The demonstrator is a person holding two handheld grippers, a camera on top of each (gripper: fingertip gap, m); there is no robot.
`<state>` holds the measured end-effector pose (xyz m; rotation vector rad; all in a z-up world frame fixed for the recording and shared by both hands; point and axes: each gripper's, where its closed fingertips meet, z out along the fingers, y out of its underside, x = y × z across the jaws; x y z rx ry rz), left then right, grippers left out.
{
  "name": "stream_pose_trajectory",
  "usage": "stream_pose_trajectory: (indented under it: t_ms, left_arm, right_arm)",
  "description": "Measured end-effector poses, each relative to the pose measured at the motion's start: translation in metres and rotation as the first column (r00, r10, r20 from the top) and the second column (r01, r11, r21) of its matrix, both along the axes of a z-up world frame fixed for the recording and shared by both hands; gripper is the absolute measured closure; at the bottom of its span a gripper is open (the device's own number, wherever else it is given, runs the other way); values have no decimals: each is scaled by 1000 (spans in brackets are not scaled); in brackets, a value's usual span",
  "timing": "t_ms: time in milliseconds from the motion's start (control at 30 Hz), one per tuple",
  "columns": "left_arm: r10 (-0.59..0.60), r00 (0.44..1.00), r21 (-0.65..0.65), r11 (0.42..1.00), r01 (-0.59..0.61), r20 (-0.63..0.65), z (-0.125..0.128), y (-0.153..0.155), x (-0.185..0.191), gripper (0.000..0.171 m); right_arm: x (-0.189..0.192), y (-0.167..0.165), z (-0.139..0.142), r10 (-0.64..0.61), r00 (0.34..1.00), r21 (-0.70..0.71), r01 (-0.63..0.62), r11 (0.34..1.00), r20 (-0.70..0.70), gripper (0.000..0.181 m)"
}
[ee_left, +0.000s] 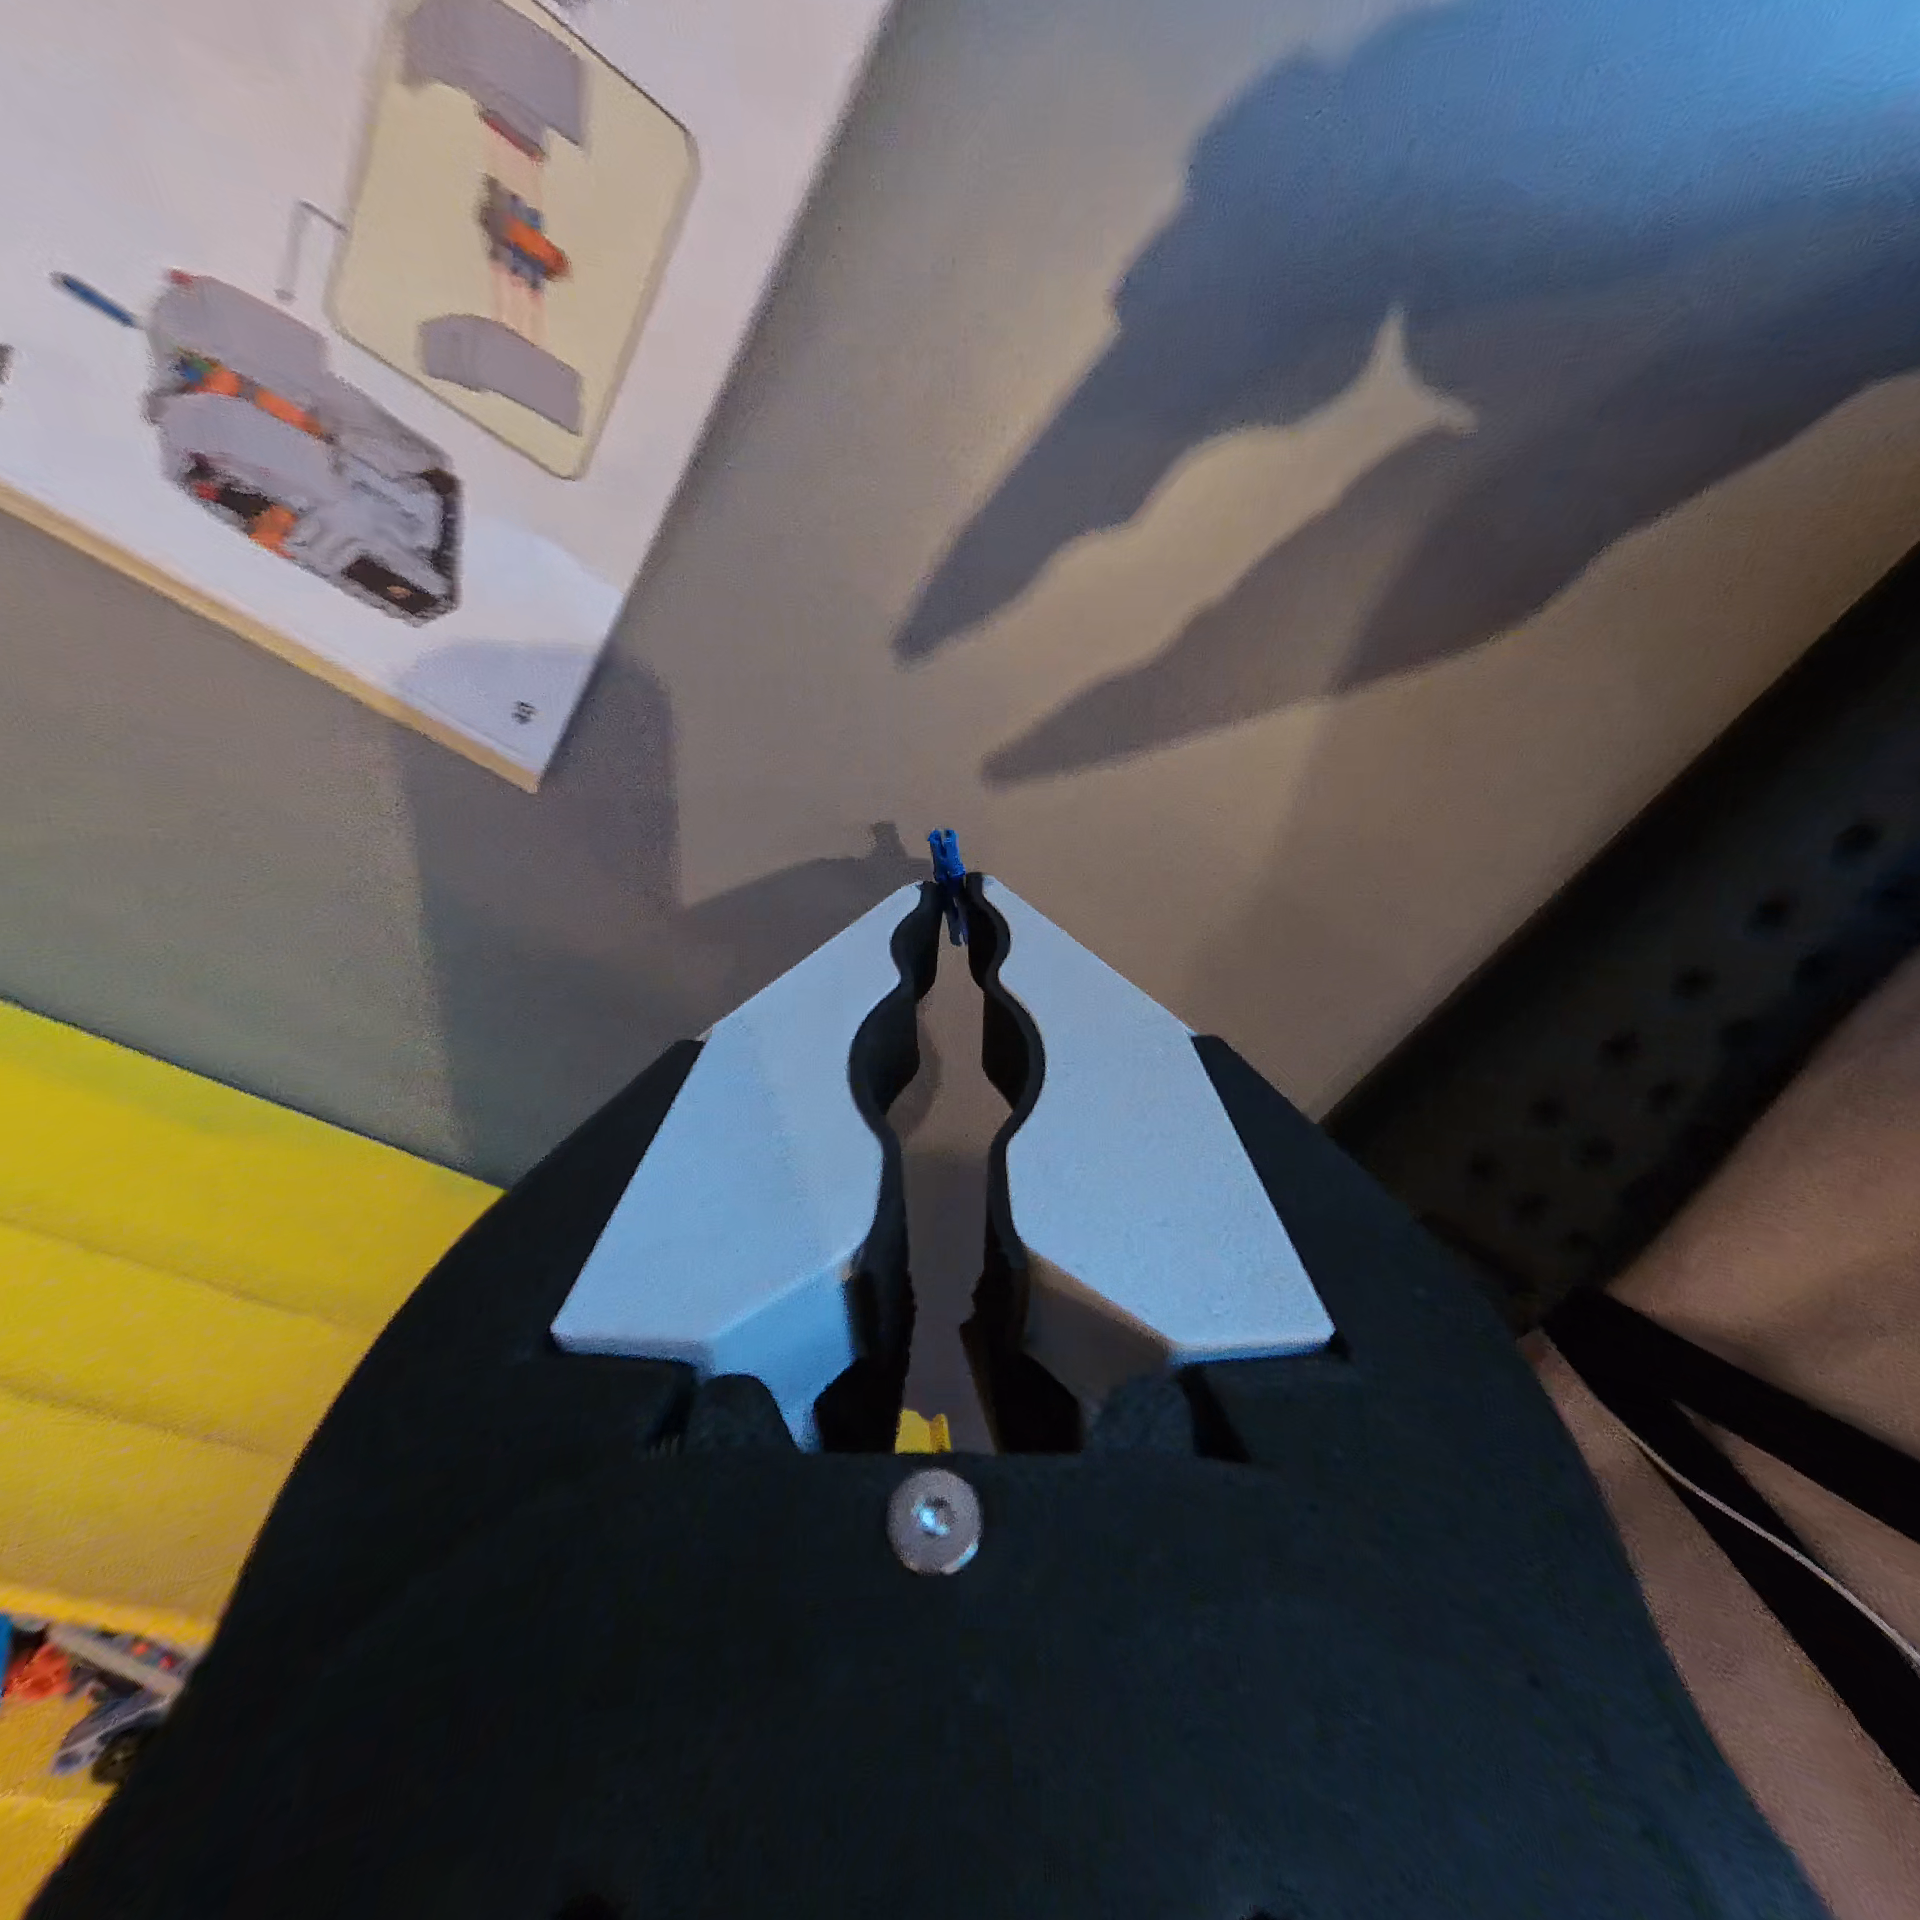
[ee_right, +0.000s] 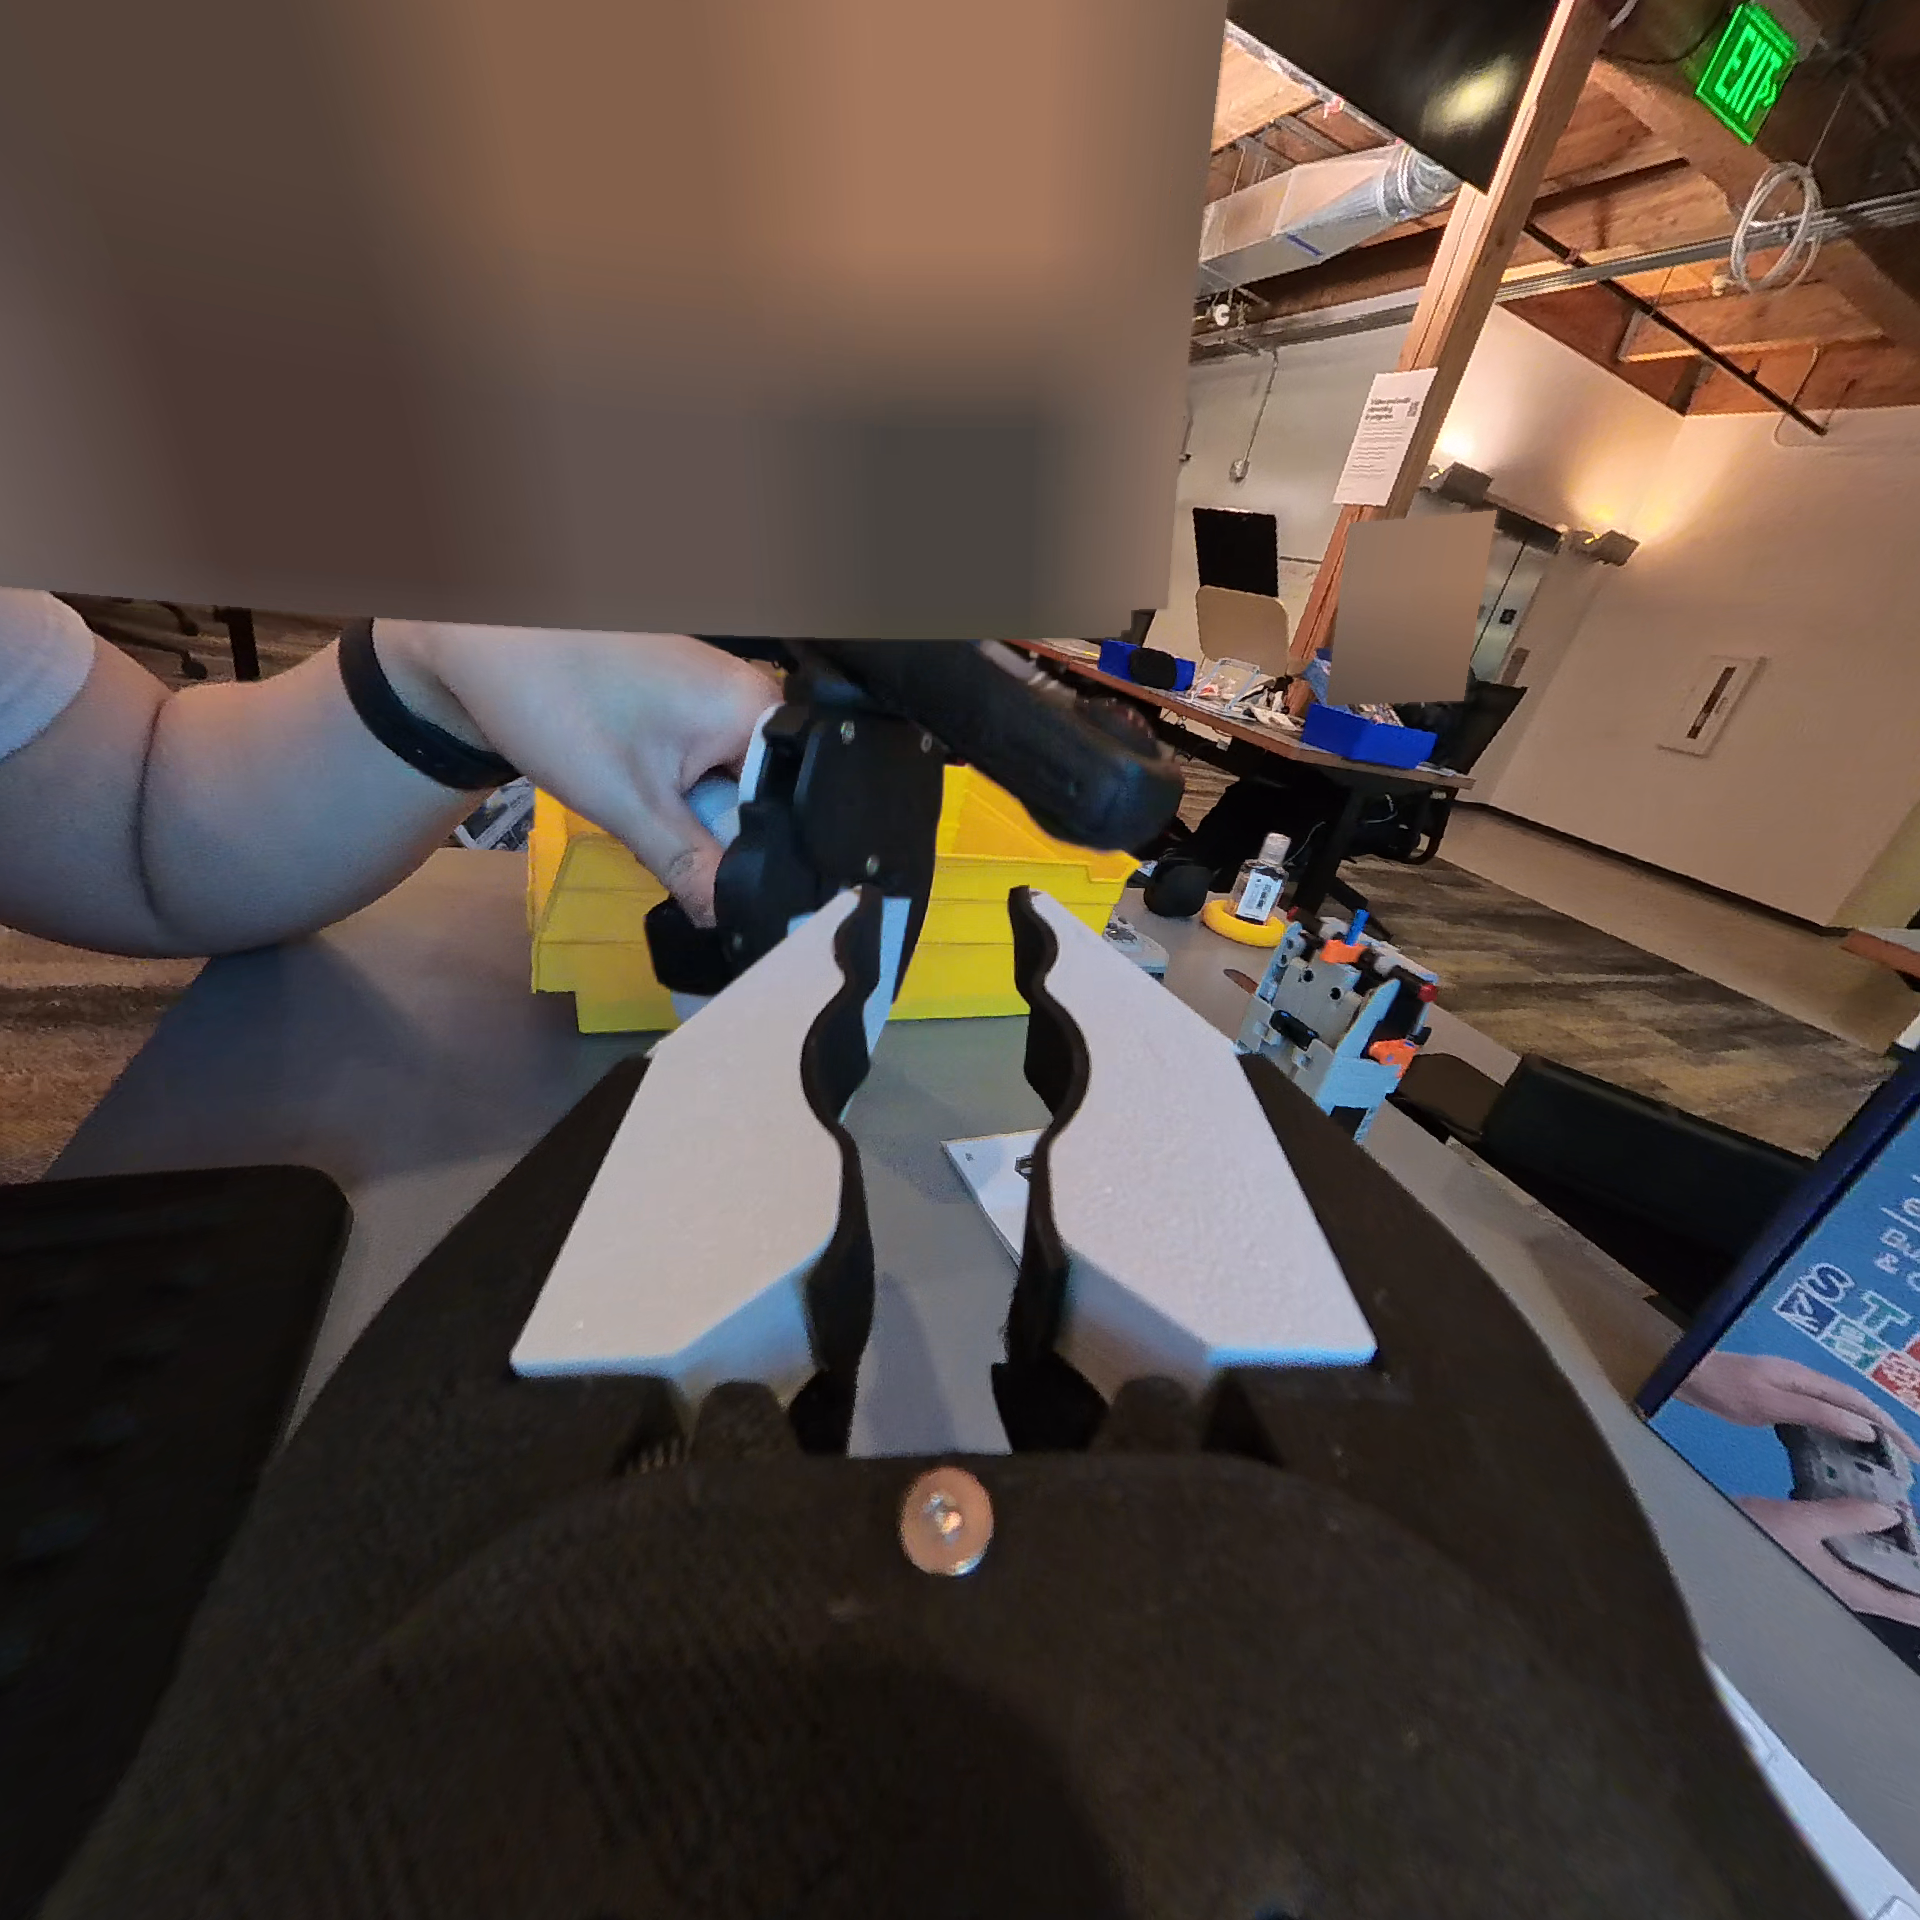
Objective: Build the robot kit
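Left gripper (ee_left: 948, 883) pinches a blue peg (ee_left: 945, 860) above the grey table (ee_left: 312, 883).

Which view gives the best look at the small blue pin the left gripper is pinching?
The left wrist view: the blue pin stands clamped between the left gripper fingertips, against the grey table. In the right wrist view the left gripper appears farther off, but the pin cannot be seen.

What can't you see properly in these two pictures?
- Left wrist view: the little blue peg is pinched in the left claw; its lower end is hidden between the tips.
- Left wrist view: the instruction page is blurred and cut off by the edge.
- Right wrist view: the yellow bin has its inside hidden by the other claw and the hand.
- Right wrist view: the right claw covers part of the white paper.
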<state>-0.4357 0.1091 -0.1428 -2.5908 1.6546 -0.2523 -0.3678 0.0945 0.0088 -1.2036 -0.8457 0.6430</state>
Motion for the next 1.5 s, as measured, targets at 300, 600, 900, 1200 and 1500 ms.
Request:
stream_pose_trajectory:
  t_ms: [300, 600, 900, 1200, 1500]
  left_arm:
    - [-10, 997, -17, 1000, 9, -72, -22, 2, -1, 168]
    - [-20, 999, 11, 1000, 20, -48, -17, 11, 0, 140]
    - [111, 879, 211, 950, -232, 465, 117, 79, -16, 122]
    - [117, 431, 228, 709, -667, 895, 263, 130, -147, 104]
    - [238, 615, 302, 705, -641, 752, 229, 124, -194, 98]
  right_arm:
    - [-10, -11, -2, -7, 997, 95, 0, 995, 76, 160]
    - [-9, -12, -4, -2, 996, 87, -6, 996, 86, 160]
    - [-10, -14, -4, -10, 995, 107, -1, 994, 103, 160]
    - [-10, -7, -10, -19, 994, 85, 11, 996, 104, 160]
    - [-9, -4, -11, -13, 996, 61, 8, 998, 88, 160]
